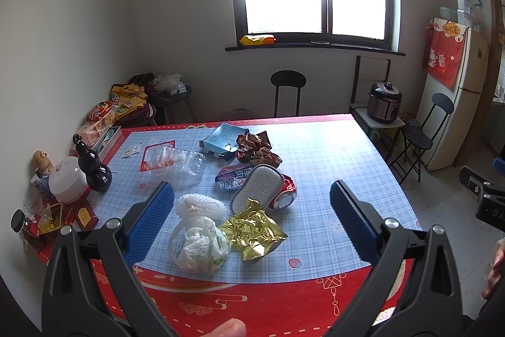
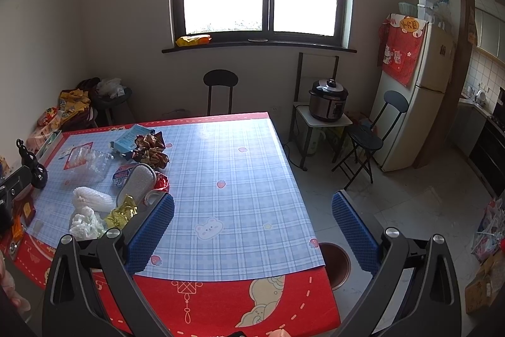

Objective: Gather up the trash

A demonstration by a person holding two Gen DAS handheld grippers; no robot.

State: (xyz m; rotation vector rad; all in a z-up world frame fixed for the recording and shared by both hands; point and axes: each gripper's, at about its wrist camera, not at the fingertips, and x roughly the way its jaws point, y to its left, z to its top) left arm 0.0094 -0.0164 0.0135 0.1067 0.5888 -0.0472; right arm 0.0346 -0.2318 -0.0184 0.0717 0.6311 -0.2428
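Gold foil wrapper (image 1: 252,231) is lying just ahead of the gaping, empty left hand-held gripper (image 1: 252,212), risking slipping aside when pinched.

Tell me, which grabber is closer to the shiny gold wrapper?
Left. The left gripper hangs open right over the gold wrapper. The right gripper is off to its right, above bare tablecloth.

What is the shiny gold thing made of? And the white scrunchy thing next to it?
The gold wrapper looks like thin metallic foil or foil-coated plastic: it glints and holds sharp creases. The white bag beside it looks like thin, soft plastic film, slightly see-through and crumpled into loose folds. Neither can be told for certain from looks alone.
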